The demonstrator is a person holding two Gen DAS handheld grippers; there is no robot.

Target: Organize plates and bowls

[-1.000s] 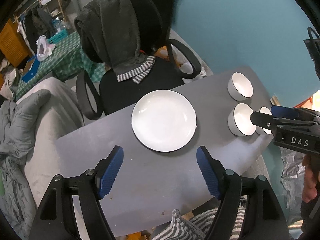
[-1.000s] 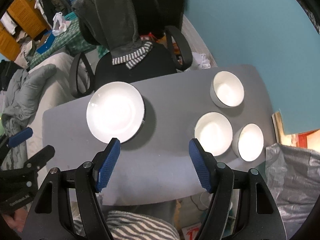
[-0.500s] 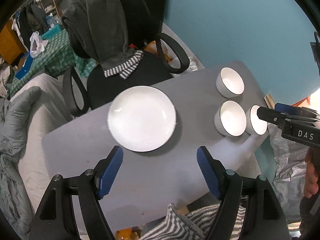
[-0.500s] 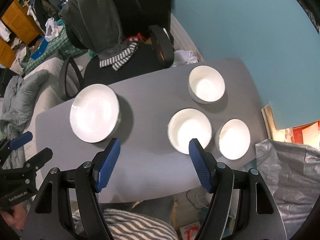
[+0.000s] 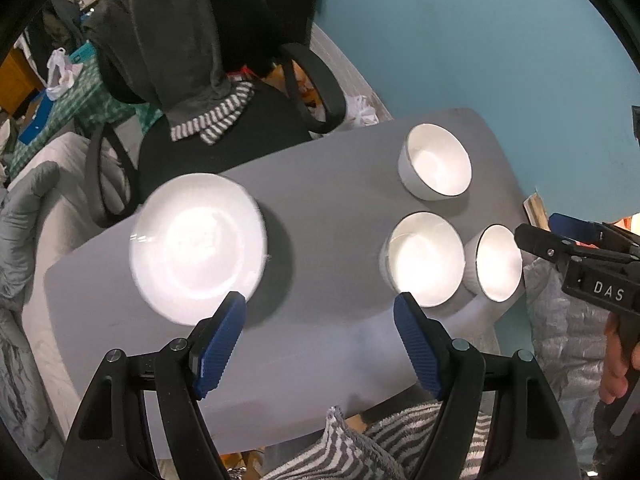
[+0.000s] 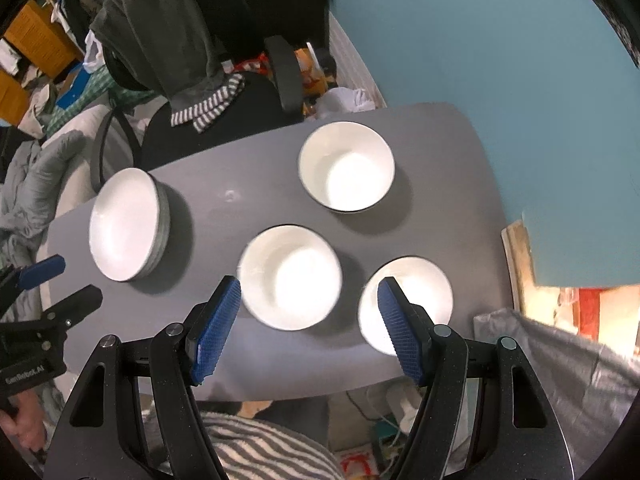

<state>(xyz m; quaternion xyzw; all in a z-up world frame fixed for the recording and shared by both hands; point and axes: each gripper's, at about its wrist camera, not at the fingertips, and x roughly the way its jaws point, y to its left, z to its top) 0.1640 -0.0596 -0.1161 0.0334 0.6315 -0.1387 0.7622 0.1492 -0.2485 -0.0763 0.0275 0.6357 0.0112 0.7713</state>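
Note:
A stack of white plates sits on the left of the grey table. Three white bowls stand on the right: a far one, a middle one and a near-right one. My left gripper is open and empty, high above the table's near edge between plates and bowls. My right gripper is open and empty, above the middle bowl; it also shows in the left wrist view.
A black office chair draped with a grey hoodie stands behind the table. A teal wall is at the right. A silver bag lies off the table's right end. Grey bedding and clutter are at the left.
Both grippers have moved rightward over the table: the plates and bowls slid left in both views. The right gripper now hangs over the middle bowl. Both stay open.

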